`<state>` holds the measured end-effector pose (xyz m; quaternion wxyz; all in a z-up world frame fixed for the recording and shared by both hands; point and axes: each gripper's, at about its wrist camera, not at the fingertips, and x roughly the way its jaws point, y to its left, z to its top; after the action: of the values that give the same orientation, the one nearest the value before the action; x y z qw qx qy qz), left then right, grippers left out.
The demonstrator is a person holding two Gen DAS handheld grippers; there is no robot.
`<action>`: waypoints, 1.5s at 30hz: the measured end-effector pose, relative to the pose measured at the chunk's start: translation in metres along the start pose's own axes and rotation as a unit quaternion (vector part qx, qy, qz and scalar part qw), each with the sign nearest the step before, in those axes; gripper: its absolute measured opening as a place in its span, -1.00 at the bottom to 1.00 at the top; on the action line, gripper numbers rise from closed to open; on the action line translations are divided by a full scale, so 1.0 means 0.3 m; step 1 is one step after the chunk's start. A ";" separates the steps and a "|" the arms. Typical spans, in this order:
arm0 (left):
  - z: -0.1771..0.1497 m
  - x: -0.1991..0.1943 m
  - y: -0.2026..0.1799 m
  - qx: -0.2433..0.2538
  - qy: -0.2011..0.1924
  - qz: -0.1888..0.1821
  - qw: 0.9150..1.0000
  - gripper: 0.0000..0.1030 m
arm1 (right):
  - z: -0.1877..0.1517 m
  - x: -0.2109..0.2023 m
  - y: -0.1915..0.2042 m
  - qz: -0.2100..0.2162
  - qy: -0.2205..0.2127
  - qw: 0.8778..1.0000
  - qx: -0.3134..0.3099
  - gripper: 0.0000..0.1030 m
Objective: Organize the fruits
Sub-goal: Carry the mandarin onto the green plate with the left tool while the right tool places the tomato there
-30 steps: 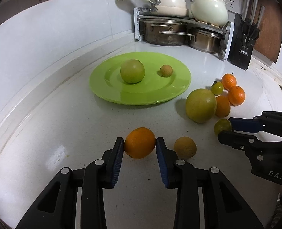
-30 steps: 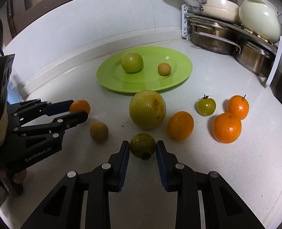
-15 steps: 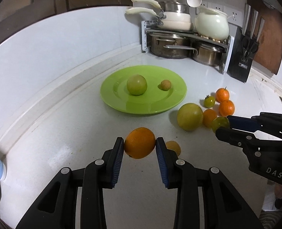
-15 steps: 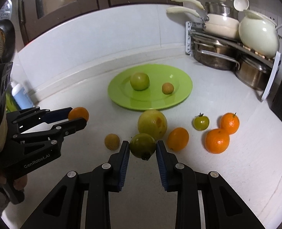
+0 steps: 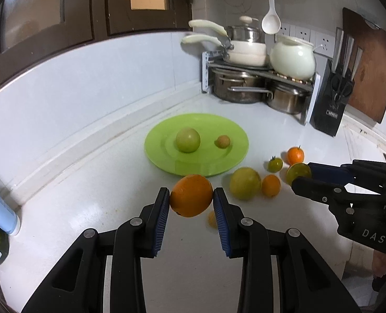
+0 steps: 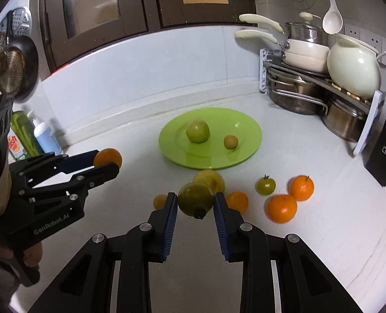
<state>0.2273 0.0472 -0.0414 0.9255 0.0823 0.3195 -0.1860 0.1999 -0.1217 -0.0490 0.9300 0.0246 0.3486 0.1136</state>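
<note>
My left gripper [image 5: 191,199] is shut on an orange [image 5: 191,195] and holds it well above the counter; it also shows in the right wrist view [image 6: 106,163]. My right gripper [image 6: 195,204] is shut on a green fruit [image 6: 195,198], also lifted; it also shows in the left wrist view [image 5: 301,174]. A green plate [image 6: 247,146] holds a green apple [image 6: 197,131] and a small brown fruit [image 6: 230,142]. On the counter lie a large yellow-green fruit [image 5: 245,182], a small green tomato [image 6: 265,185], oranges [image 6: 282,208] and a small brown fruit [image 6: 159,200].
A pot rack [image 6: 310,88] with pots and a white jug stands at the back right. A black knife block [image 5: 331,99] stands beside it. Bottles [image 6: 33,135] stand at the left by the wall.
Both grippers have risen from the counter with their fruits held; the plate and loose fruits now look farther away.
</note>
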 end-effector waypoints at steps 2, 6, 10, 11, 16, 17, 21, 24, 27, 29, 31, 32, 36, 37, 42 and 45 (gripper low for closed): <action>0.012 -0.007 -0.007 -0.002 -0.005 0.005 1.000 -0.33 | 0.017 -0.008 -0.004 0.002 -0.004 1.000 -0.004 -0.42; 0.040 -0.007 -0.015 -0.006 -0.012 0.016 1.000 -0.33 | 0.062 -0.011 -0.014 0.011 -0.012 1.000 -0.010 -0.42; 0.069 0.008 -0.022 -0.013 -0.015 0.029 0.999 -0.33 | 0.104 -0.003 -0.029 0.015 -0.020 1.000 -0.019 -0.42; 0.077 0.012 -0.022 -0.014 -0.015 0.031 0.999 -0.33 | 0.113 0.000 -0.031 0.016 -0.021 0.999 -0.021 -0.42; 0.121 0.033 -0.025 -0.019 -0.020 0.040 0.999 -0.33 | 0.170 0.018 -0.050 0.019 -0.028 0.999 -0.032 -0.42; 0.131 0.037 -0.026 -0.018 -0.020 0.042 0.999 -0.33 | 0.181 0.019 -0.053 0.020 -0.030 0.999 -0.035 -0.42; 0.179 0.048 -0.036 -0.015 -0.029 0.053 0.998 -0.33 | 0.232 0.038 -0.063 0.024 -0.037 0.998 -0.044 -0.42; 0.218 0.062 -0.039 -0.015 -0.033 0.057 0.998 -0.33 | 0.271 0.059 -0.076 0.028 -0.039 0.998 -0.049 -0.42; 0.255 0.082 -0.041 -0.017 -0.033 0.057 0.998 -0.33 | 0.308 0.084 -0.090 0.032 -0.042 0.997 -0.054 -0.42; 0.279 0.101 -0.041 -0.018 -0.032 0.057 0.998 -0.33 | 0.334 0.106 -0.099 0.033 -0.042 0.997 -0.059 -0.42; 0.303 0.122 -0.038 -0.017 -0.030 0.055 0.998 -0.33 | 0.358 0.134 -0.108 0.035 -0.039 0.997 -0.062 -0.42; 0.316 0.137 -0.035 -0.016 -0.027 0.055 0.998 -0.33 | 0.369 0.146 -0.112 0.037 -0.038 0.997 -0.063 -0.42; 0.352 0.191 -0.017 -0.019 -0.019 0.053 0.998 -0.33 | 0.412 0.215 -0.128 0.043 -0.024 0.997 -0.066 -0.42; 0.365 0.213 -0.009 -0.021 -0.016 0.050 0.998 -0.33 | 0.424 0.238 -0.133 0.045 -0.018 0.997 -0.066 -0.42; 0.401 0.311 0.023 -0.030 0.003 0.043 0.999 -0.33 | 0.474 0.341 -0.156 0.055 0.001 0.996 -0.071 -0.42; 0.411 0.369 0.044 -0.035 0.015 0.039 0.999 -0.33 | 0.500 0.401 -0.169 0.060 0.012 0.995 -0.074 -0.42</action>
<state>0.3820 -0.0064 -0.0133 0.9296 0.0649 0.3358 -0.1372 0.3959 -0.1386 -0.0192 0.9165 -0.0246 0.3483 0.1950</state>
